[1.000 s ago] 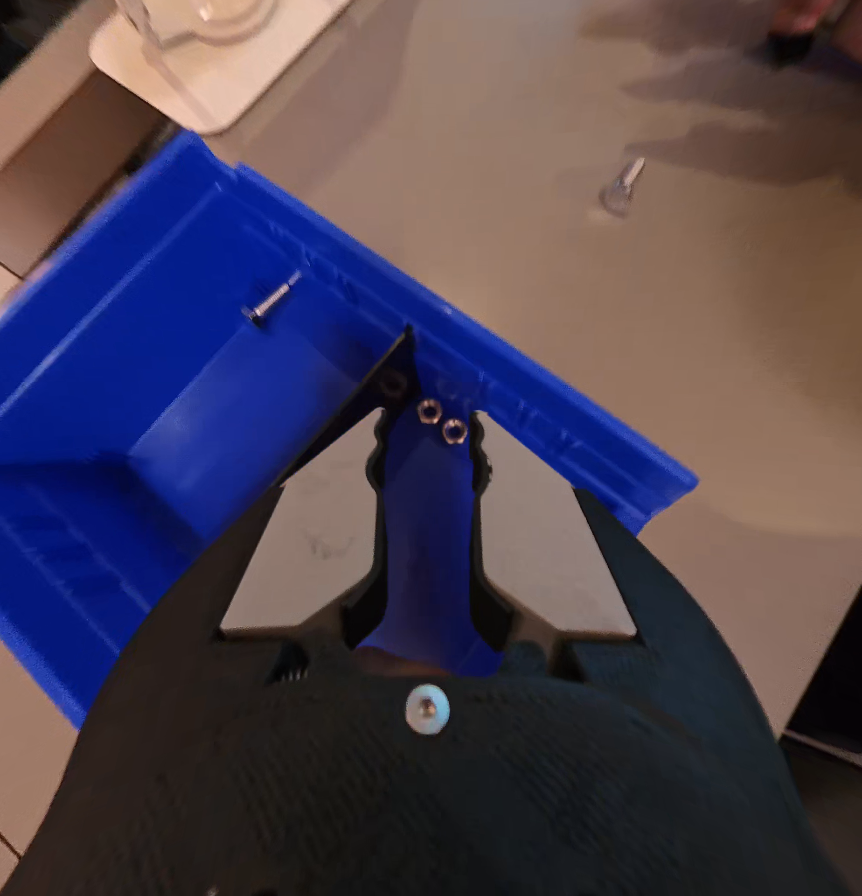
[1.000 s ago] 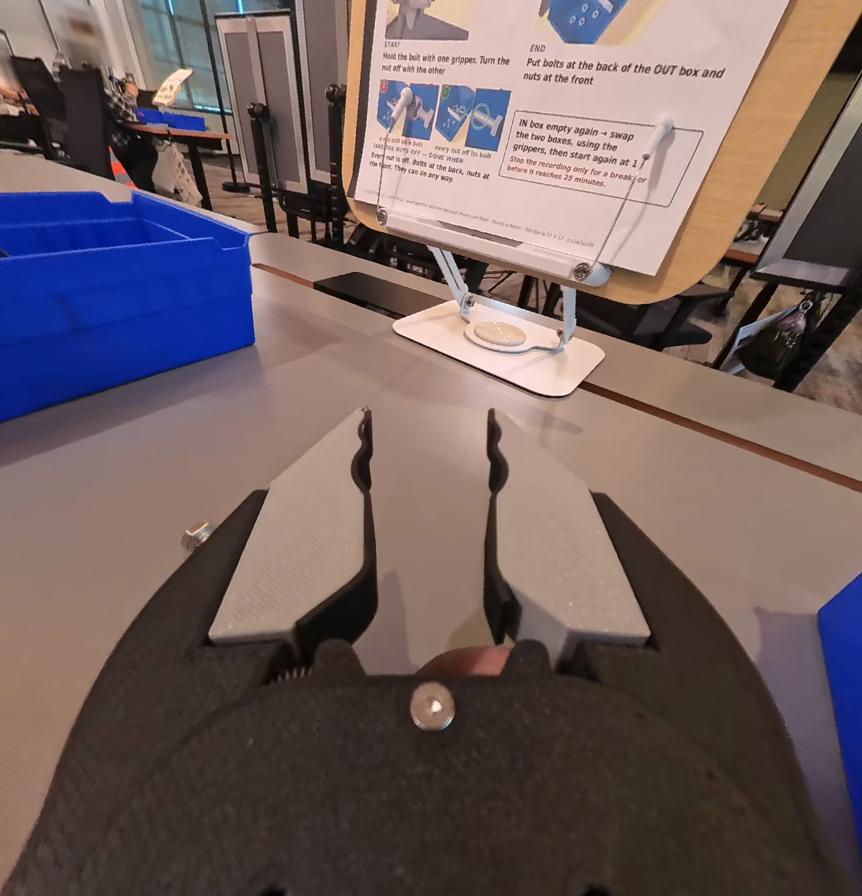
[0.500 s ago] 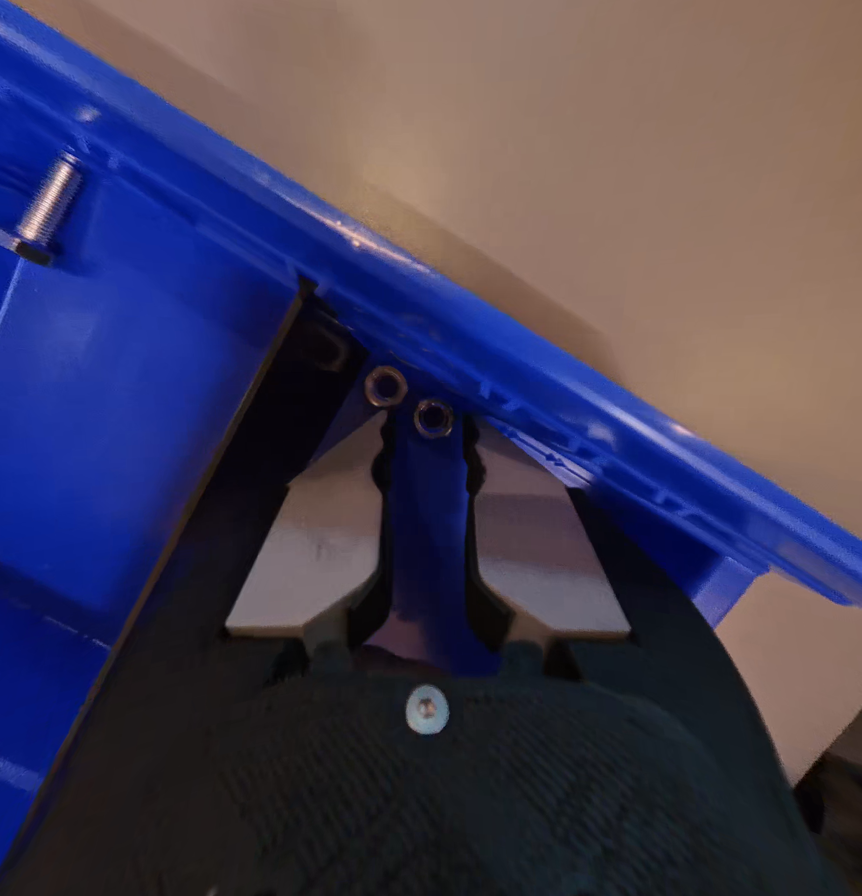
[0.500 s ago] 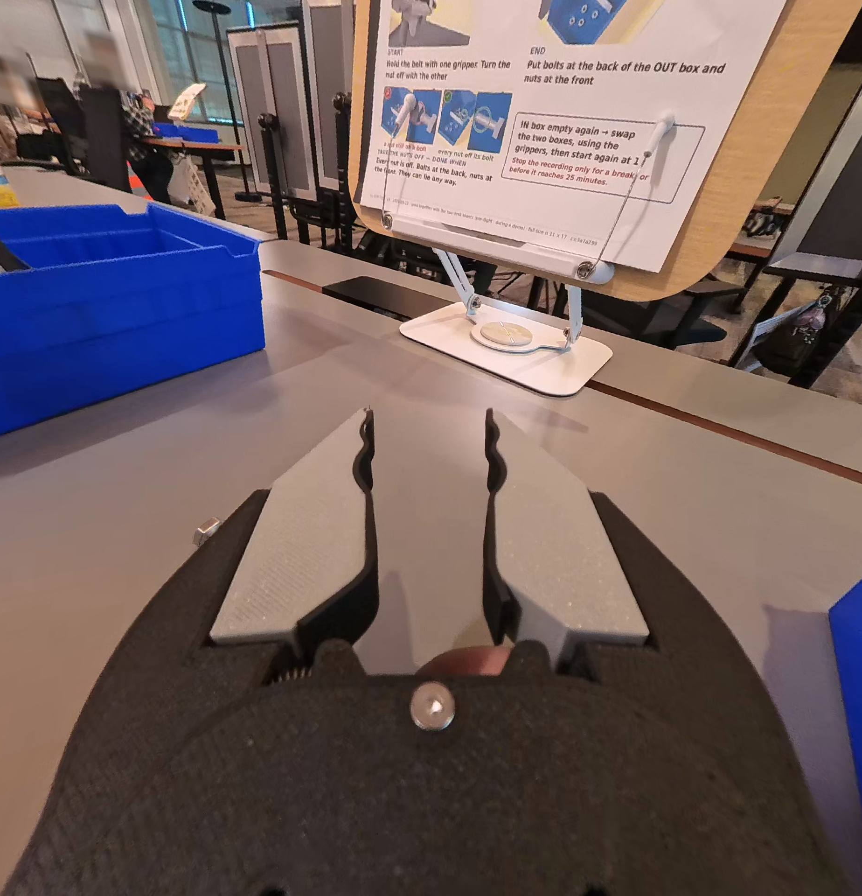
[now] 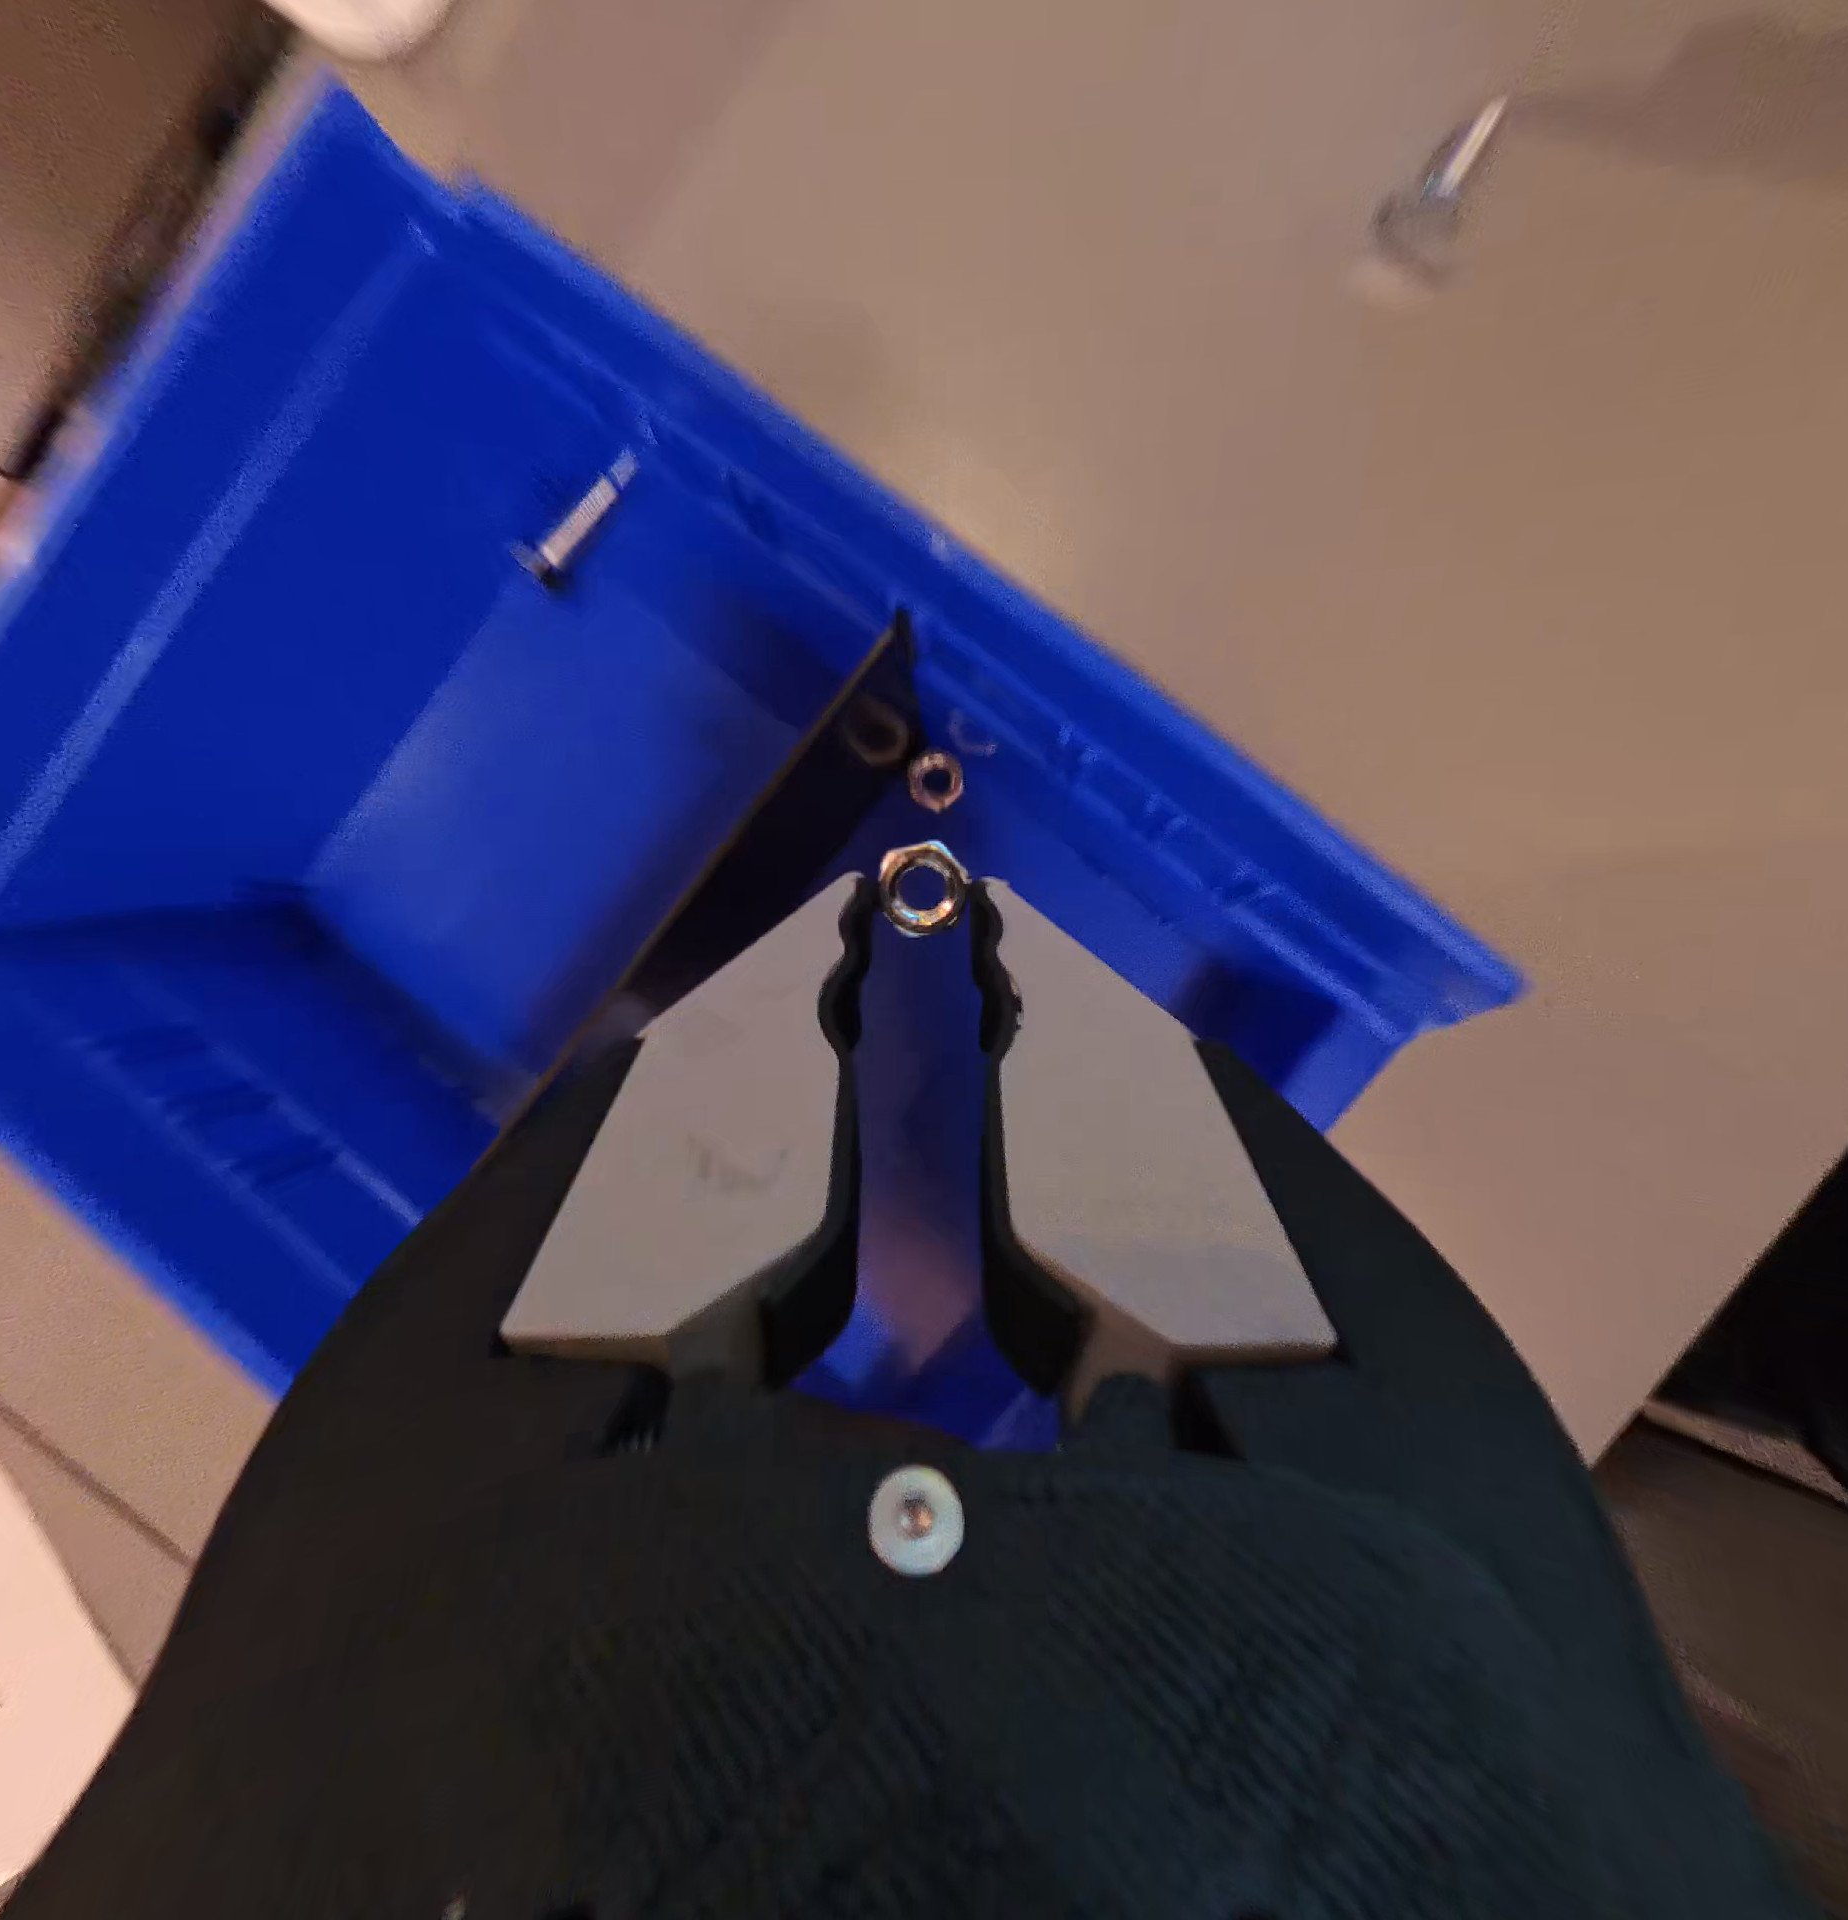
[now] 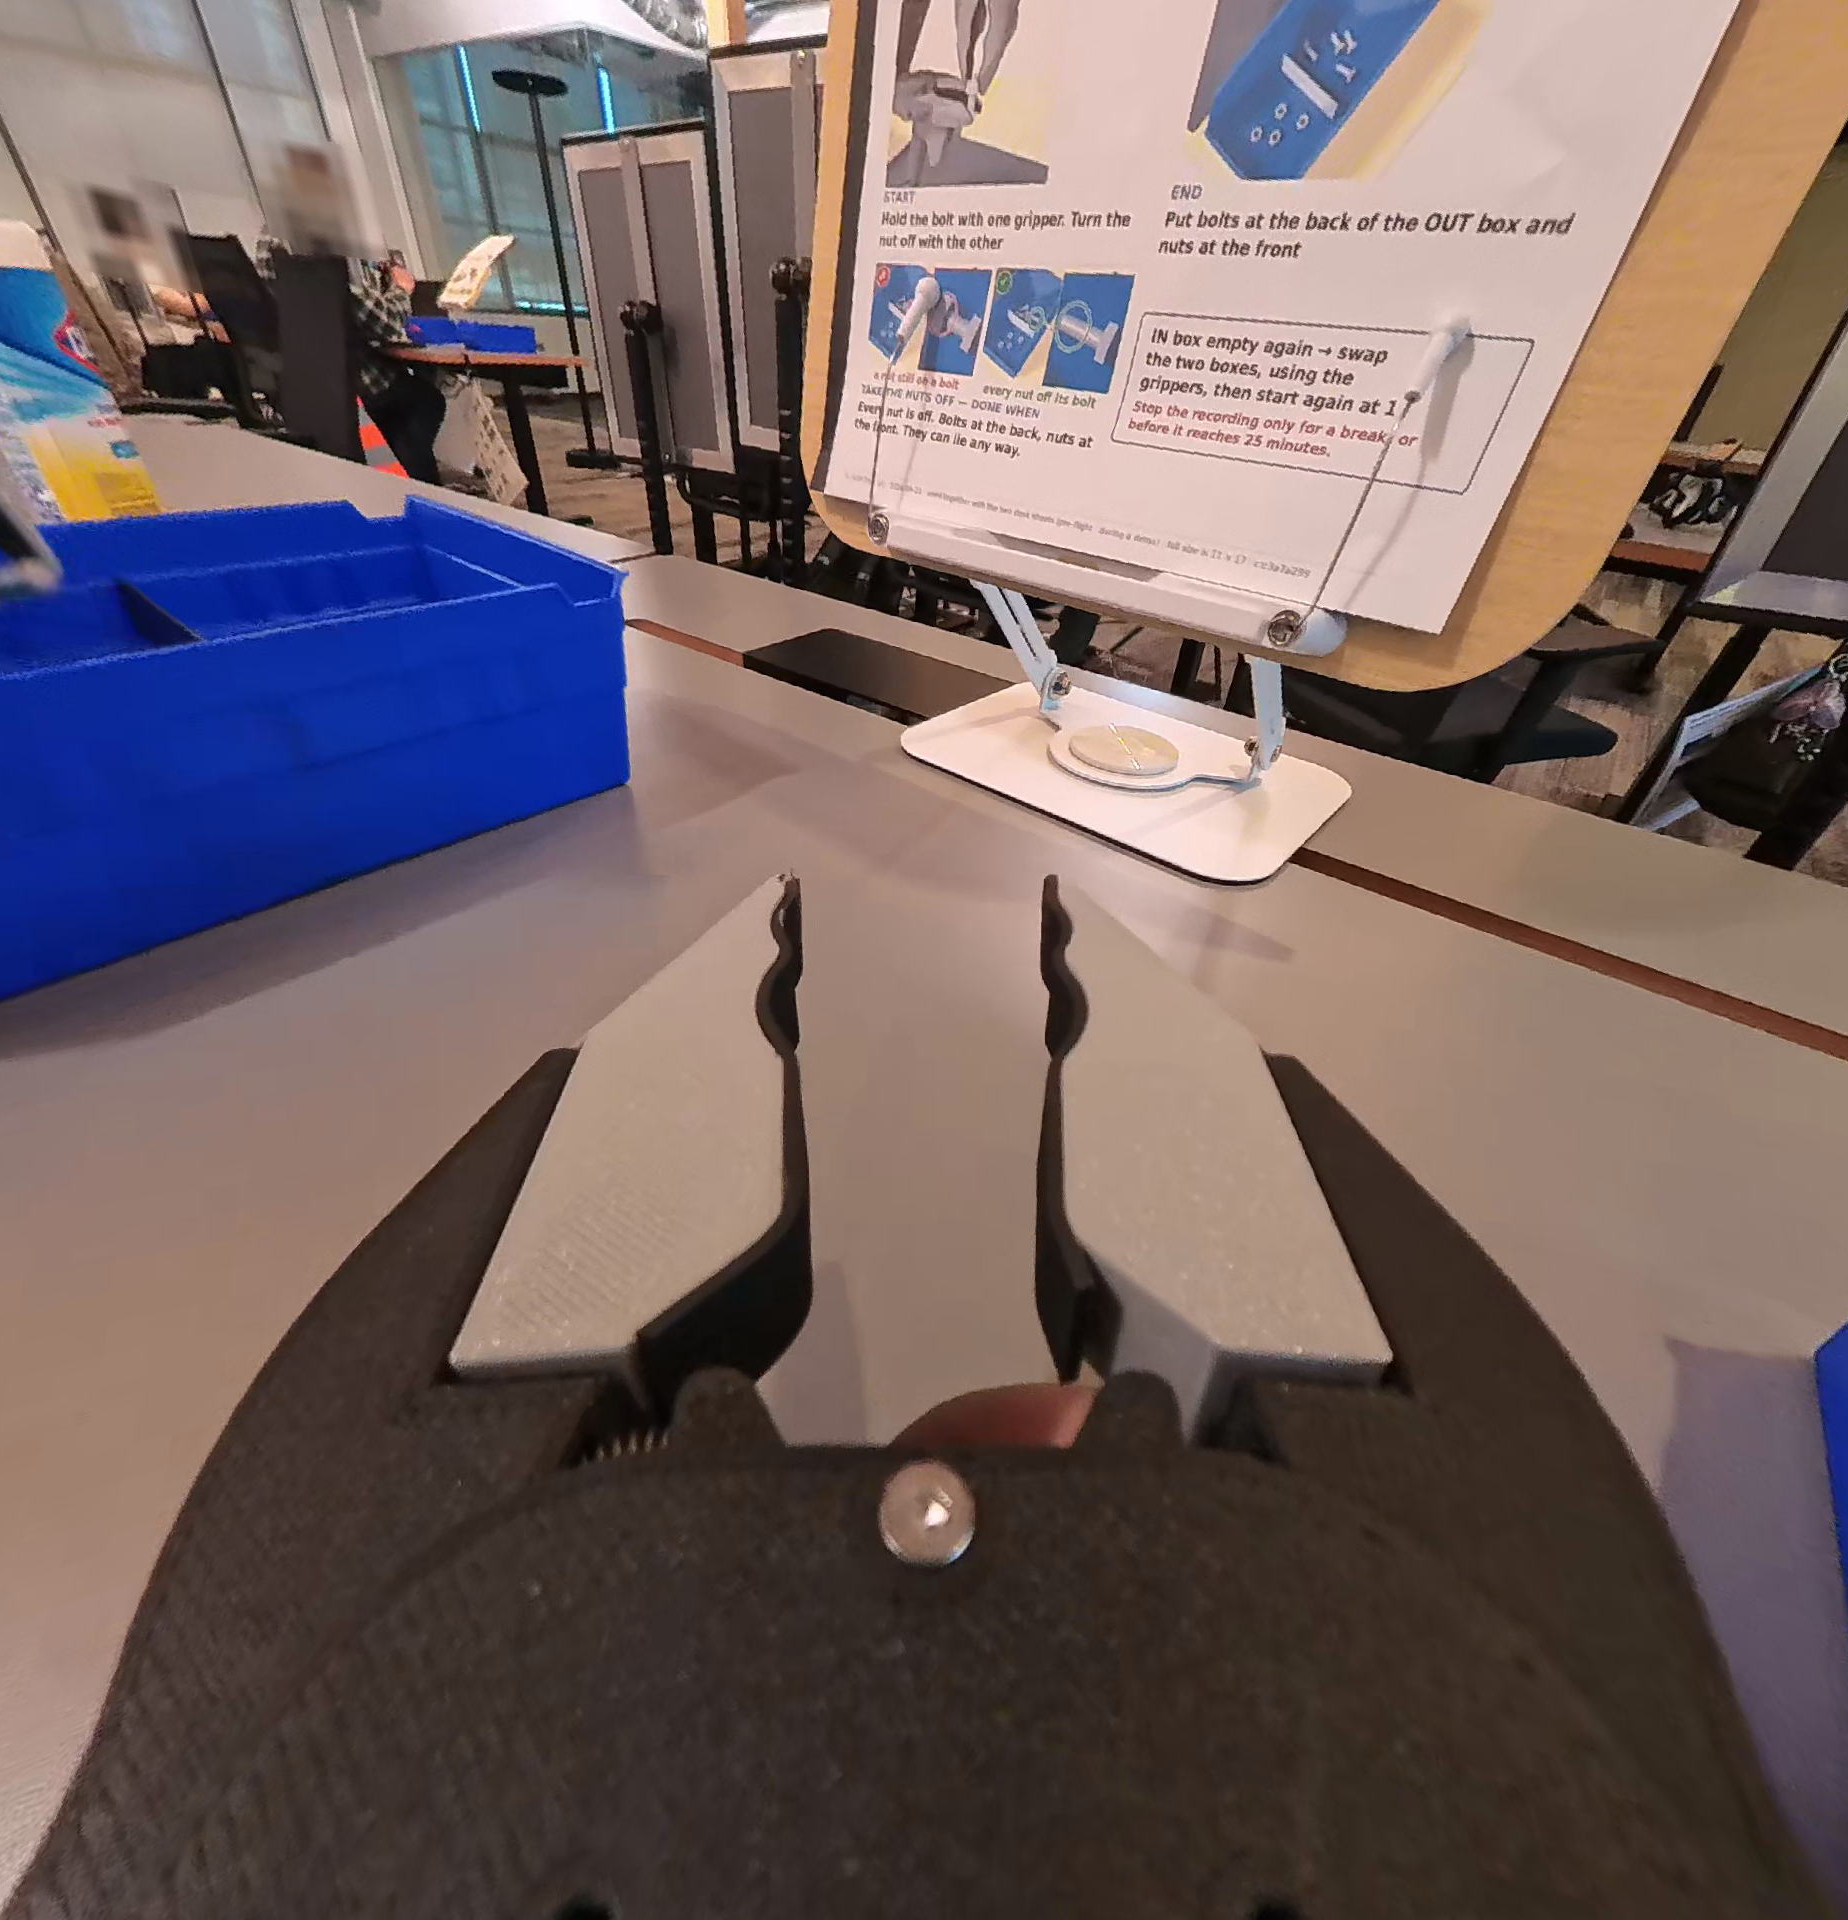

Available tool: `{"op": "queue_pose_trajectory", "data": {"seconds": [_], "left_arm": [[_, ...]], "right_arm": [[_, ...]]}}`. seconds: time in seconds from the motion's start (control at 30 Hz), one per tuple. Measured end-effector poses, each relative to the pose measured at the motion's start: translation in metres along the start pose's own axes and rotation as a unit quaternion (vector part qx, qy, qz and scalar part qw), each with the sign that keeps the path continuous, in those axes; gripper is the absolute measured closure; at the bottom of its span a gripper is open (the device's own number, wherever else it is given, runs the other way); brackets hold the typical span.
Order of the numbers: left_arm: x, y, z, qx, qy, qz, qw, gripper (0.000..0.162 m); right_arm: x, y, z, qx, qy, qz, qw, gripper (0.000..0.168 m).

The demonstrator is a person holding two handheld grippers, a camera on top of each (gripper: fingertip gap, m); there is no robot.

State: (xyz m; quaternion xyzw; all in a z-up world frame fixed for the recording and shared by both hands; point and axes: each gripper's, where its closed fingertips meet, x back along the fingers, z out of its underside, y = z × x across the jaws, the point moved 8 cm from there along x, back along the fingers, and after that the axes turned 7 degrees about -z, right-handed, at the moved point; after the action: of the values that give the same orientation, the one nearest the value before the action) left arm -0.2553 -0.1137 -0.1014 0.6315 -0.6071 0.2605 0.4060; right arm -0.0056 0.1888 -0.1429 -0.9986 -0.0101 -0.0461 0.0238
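- Nut (image 5: 922, 898): small, shiny, hexagonal, pinched between the tips of the left gripper (image 5: 922, 902), above the blue bin (image 5: 224, 727).
- A second nut (image 5: 936, 779) lies in the bin's front section; a bolt (image 5: 579, 517) lies behind the black divider (image 5: 774, 821).
- Another bolt (image 5: 1437, 189) lies on the table (image 5: 1315, 520).
- Right gripper (image 6: 918, 899) hovers above the table, fingers parted, holding nothing.

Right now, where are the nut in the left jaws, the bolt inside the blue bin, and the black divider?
nut (image 5: 922, 890), left wrist view, its ring face.
bolt (image 5: 577, 516), left wrist view, mid-shank.
black divider (image 5: 785, 800), left wrist view, its face.
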Motion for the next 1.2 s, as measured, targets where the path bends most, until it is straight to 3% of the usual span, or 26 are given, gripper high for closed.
{"op": "queue_pose_trajectory", "data": {"seconds": [0.1, 0.2, 0.3, 0.43, 0.6, 0.77, 0.9, 0.97, 1.1, 1.2], "left_arm": [[0.039, -0.024, -0.032, -0.022, -0.064, -0.013, 0.998, 0.145], [0.045, -0.079, -0.068, -0.068, -0.109, 0.025, 0.991, 0.145], [0.01, -0.141, -0.095, -0.112, -0.113, 0.069, 0.985, 0.146], [-0.066, -0.205, -0.12, -0.118, -0.092, 0.11, 0.983, 0.146], [-0.131, -0.236, -0.149, -0.092, -0.072, 0.094, 0.989, 0.145], [-0.15, -0.234, -0.156, -0.057, -0.08, 0.073, 0.993, 0.136], [-0.132, -0.208, -0.149, -0.032, -0.113, 0.059, 0.991, 0.12], [-0.121, -0.189, -0.141, -0.02, -0.134, 0.047, 0.99, 0.121], [-0.111, -0.15, -0.123, 0.028, -0.181, 0.032, 0.983, 0.123], [-0.11, -0.143, -0.113, 0.061, -0.22, 0.083, 0.97, 0.123]], "right_arm": [[0.001, 0.001, -0.002, -0.004, 0.007, -0.006, 1.0, 0.124], [0.0, 0.003, -0.002, -0.003, 0.016, -0.011, 1.0, 0.124], [0.0, 0.003, -0.002, 0.005, 0.021, -0.008, 1.0, 0.124], [0.002, 0.001, -0.001, 0.02, 0.031, 0.003, 0.999, 0.124], [0.004, -0.01, 0.004, 0.003, 0.046, 0.021, 0.999, 0.124], [0.003, -0.016, 0.007, -0.025, 0.056, 0.019, 0.998, 0.123], [0.004, -0.013, 0.005, -0.028, 0.056, 0.001, 0.998, 0.123], [0.002, -0.006, 0.005, -0.023, 0.068, -0.043, 0.996, 0.124], [-0.005, 0.02, 0.017, -0.035, 0.132, -0.203, 0.97, 0.122], [-0.008, 0.037, 0.029, 0.021, 0.179, -0.247, 0.952, 0.13]]}}
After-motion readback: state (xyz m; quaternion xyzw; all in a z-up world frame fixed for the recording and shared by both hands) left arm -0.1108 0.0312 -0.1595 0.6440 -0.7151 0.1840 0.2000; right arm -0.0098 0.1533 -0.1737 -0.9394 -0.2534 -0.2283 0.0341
